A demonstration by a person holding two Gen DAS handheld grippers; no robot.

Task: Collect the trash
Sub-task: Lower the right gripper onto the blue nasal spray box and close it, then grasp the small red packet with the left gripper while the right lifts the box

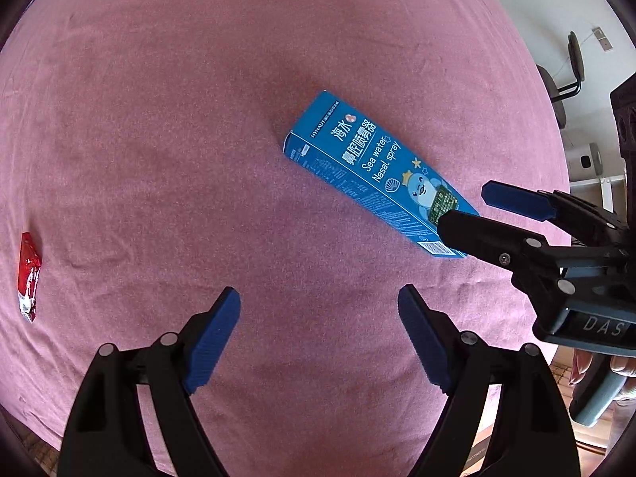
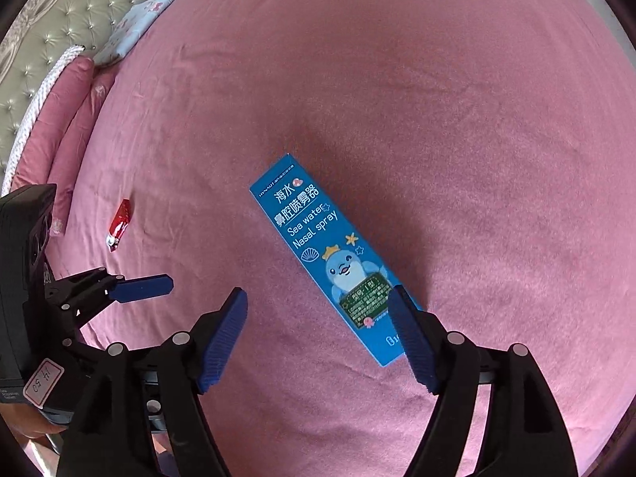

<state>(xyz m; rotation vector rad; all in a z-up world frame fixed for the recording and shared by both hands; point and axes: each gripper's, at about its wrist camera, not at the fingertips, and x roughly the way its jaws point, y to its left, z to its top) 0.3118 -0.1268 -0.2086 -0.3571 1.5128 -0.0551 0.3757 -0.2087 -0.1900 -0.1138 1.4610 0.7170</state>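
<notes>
A blue nasal spray box (image 1: 373, 171) lies flat on the pink bed cover; it also shows in the right wrist view (image 2: 330, 254). A red snack wrapper (image 1: 28, 276) lies far left, also in the right wrist view (image 2: 120, 222). My left gripper (image 1: 318, 310) is open and empty, hovering short of the box. My right gripper (image 2: 318, 310) is open just above the box's near end, its right finger over the box's corner; it shows from the side in the left wrist view (image 1: 461, 206).
The pink bed cover (image 2: 437, 99) fills both views. A padded headboard (image 2: 59, 12), a pink pillow (image 2: 67, 119) and a light blue pillow (image 2: 139, 24) are at the far left. An office chair (image 1: 556, 91) and white furniture (image 1: 588, 163) stand beyond the bed's right edge.
</notes>
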